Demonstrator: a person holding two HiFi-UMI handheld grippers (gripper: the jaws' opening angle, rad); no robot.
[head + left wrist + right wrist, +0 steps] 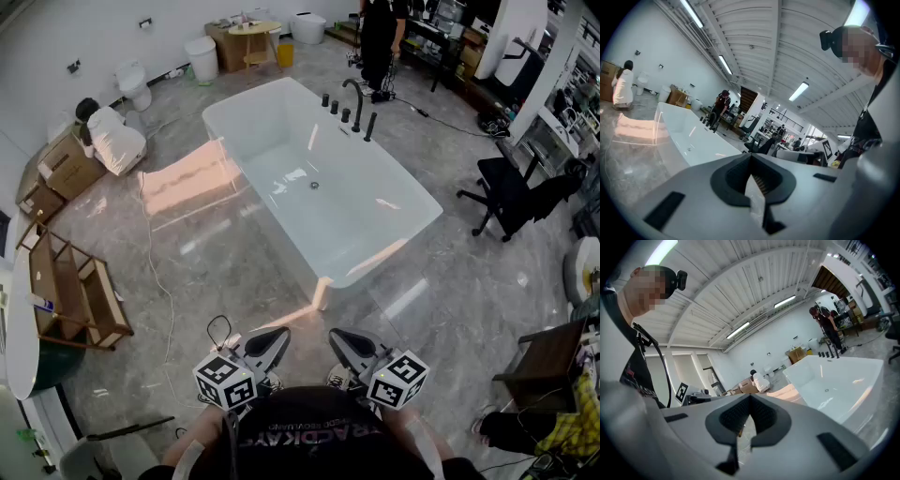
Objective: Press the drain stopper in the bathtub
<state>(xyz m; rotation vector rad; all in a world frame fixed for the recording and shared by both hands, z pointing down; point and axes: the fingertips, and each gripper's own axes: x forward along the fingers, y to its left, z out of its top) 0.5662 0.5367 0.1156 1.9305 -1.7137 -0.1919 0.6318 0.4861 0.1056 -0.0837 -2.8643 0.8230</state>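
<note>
The white freestanding bathtub (323, 192) stands in the middle of the floor ahead of me, with a small round drain stopper (314, 185) on its bottom. A dark faucet (356, 101) rises from its far rim. My left gripper (279, 336) and right gripper (336, 336) are held low near my chest, well short of the tub, both shut on nothing. In the left gripper view the left gripper (751, 158) points at the tub (689, 136) and the stopper (689, 149). Past the right gripper (750, 398) lie the tub (834, 380) and the stopper (827, 390).
A wooden shelf unit (73, 292) lies at the left, and a thin cable (161, 277) runs over the floor. Cardboard boxes (66, 167) and a crouching person in white (114, 136) are at the far left. A person in black (380, 37) stands beyond the faucet. A black office chair (511, 192) is at the right.
</note>
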